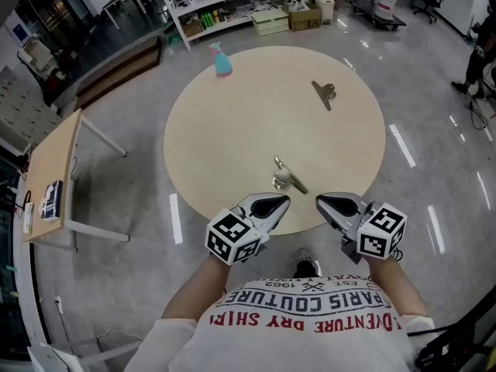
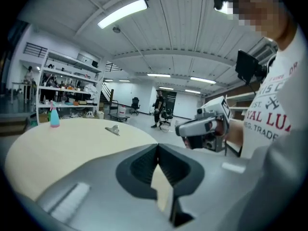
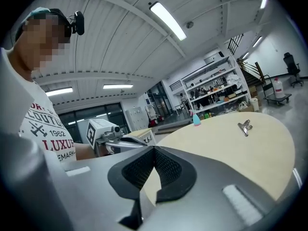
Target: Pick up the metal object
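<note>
A shiny metal clip (image 1: 288,178) lies on the round table (image 1: 232,146) close to its near edge, just in front of the tips of the two grippers. The left gripper (image 1: 279,202) and the right gripper (image 1: 325,201) hover at that near edge, each with its jaws pressed together and nothing in them. A second metal clip (image 1: 324,93) lies near the far right edge, and a blue spray bottle (image 1: 222,59) stands at the far edge.
</note>
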`<state>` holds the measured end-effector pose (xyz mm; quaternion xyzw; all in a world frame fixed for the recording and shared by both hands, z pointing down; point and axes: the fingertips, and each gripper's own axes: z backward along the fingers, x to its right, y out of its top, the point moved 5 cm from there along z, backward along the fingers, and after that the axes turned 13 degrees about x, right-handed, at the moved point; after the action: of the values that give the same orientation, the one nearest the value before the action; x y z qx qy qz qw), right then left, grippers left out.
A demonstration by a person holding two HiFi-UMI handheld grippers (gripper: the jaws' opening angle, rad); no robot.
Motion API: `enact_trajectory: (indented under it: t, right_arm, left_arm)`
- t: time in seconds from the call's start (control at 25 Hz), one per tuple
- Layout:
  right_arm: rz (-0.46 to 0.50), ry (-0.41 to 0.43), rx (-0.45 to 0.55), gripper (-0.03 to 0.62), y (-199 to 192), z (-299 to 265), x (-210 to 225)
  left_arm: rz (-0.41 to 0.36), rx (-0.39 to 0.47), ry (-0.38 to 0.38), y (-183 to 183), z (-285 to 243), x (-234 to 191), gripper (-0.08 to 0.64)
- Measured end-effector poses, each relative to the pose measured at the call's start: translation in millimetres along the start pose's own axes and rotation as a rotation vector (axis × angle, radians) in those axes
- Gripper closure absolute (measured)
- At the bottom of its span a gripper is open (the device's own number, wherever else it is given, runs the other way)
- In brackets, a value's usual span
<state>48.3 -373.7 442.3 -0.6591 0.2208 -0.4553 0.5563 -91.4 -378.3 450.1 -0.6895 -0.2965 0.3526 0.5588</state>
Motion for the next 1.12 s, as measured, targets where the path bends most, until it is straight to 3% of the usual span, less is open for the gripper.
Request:
enact_trajectory:
  t: [0.16,0.36,0.52,0.68,0.88,0.96,1.12]
  right_arm:
    - [-0.013,-0.019,-0.014,0.592,0.4,-4.8,28.0]
    - [-0.048,-0.066,-0.038,0.592,-8.0,1.1,65.2]
    - [-0.078,-0.093,-0.057,0.592,-11.8,5.3,84.0]
    - [-0.076,-0.106,-0.074,0.592,-12.8,7.0,98.6]
    - [-0.097,-0.119,-0.078,0.592,-15.8,7.3,109.5]
    - [-0.103,-0.123,-0.082,0.592,-18.2,8.2,111.2]
    - [-0.11,-0.125,-0.094,0.592,-21.3,9.9,110.8]
  left_arm:
    - [-0.025,-0.055,0.044,-21.9,-25.6,-46.3,0.475]
    - [-0.074,-0.234,0.038,-79.7,-66.3,-97.3,0.243]
    - [-0.105,-0.373,0.031,-127.9,-87.7,-122.9,0.184]
    - [-0.052,-0.431,0.036,-156.5,-100.8,-134.3,0.179]
    - [-0.113,-0.476,0.038,-167.9,-107.0,-141.1,0.224]
    - [-0.139,-0.479,0.043,-169.0,-108.1,-141.9,0.273]
    - [-0.157,-0.463,0.043,-168.0,-108.7,-139.9,0.278]
